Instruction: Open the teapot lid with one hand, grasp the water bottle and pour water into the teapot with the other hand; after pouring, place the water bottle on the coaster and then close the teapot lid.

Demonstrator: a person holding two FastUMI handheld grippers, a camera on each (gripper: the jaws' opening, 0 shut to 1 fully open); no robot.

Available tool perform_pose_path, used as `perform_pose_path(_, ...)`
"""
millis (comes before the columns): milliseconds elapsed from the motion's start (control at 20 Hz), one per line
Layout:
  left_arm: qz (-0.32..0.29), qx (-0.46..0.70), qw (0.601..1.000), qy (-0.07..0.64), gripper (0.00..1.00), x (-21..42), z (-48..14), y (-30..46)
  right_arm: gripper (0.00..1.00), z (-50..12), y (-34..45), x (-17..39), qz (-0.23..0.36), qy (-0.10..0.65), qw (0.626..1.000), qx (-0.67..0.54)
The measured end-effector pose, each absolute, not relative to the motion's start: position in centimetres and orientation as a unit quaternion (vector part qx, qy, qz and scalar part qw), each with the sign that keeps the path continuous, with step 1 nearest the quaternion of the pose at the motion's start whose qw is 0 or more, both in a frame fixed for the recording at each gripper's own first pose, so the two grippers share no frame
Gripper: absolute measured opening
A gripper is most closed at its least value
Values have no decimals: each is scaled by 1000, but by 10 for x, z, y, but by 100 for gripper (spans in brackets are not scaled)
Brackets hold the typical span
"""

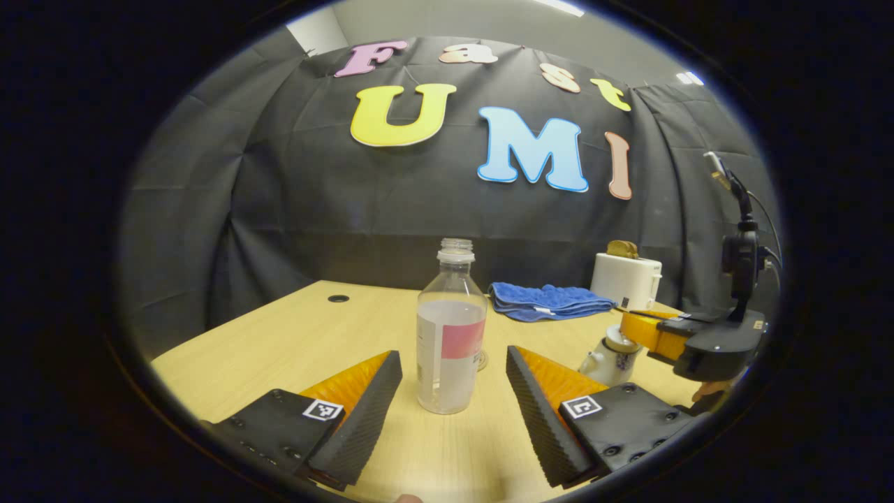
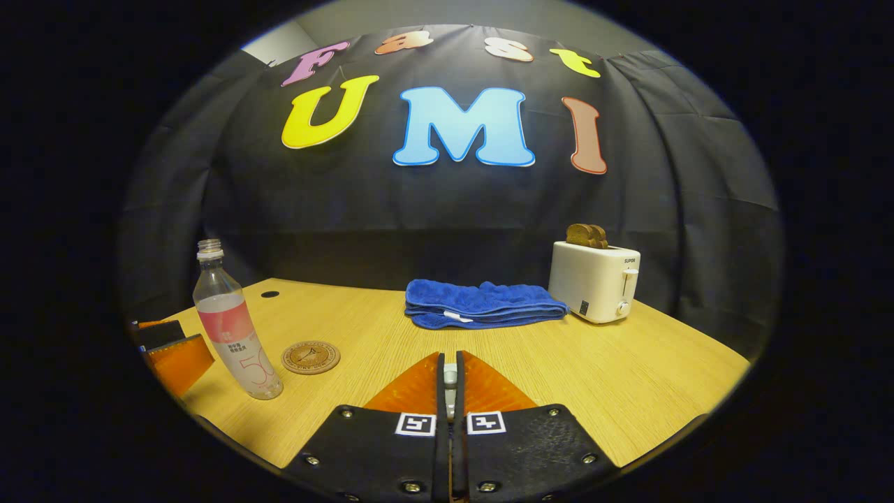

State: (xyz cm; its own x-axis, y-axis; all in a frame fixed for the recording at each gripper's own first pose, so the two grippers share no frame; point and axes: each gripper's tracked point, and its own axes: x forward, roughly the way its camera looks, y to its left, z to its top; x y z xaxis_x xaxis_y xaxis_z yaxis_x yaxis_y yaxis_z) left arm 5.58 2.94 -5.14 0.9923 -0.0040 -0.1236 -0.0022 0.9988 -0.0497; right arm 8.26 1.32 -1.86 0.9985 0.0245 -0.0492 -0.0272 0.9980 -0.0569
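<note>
An uncapped clear water bottle [image 1: 450,335] with a pink label, partly filled, stands on the wooden table [image 1: 293,342]. My left gripper [image 1: 454,356] is open, one finger on each side of the bottle with small gaps. A round coaster [image 2: 311,357] lies just beyond the bottle [image 2: 234,335]. In the left gripper view a small white teapot [image 1: 606,363] sits at the right, and my right gripper [image 1: 639,332] reaches over its top. In the right gripper view my right gripper [image 2: 449,358] is shut on a small white piece, apparently the teapot lid's knob [image 2: 450,377]. I cannot tell if the lid is lifted.
A folded blue towel [image 2: 482,304] lies at the back of the table, and a white toaster [image 2: 594,279] with bread in it stands to its right. A cable hole [image 2: 269,294] is at the far left corner. The left gripper [image 2: 171,349] shows at the table's left edge.
</note>
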Motion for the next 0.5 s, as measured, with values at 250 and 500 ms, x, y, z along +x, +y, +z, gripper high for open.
perform_pose_path(250, 4, -18, 997, 68, 100, 73, -59, 34, 2, 6, 17, 69, 18, -7, 999, -34)
perform_pose_path(500, 9, -7, 997, 78, 100, 94, -71, 39, 2, 17, 23, 52, 34, -19, 999, -21)
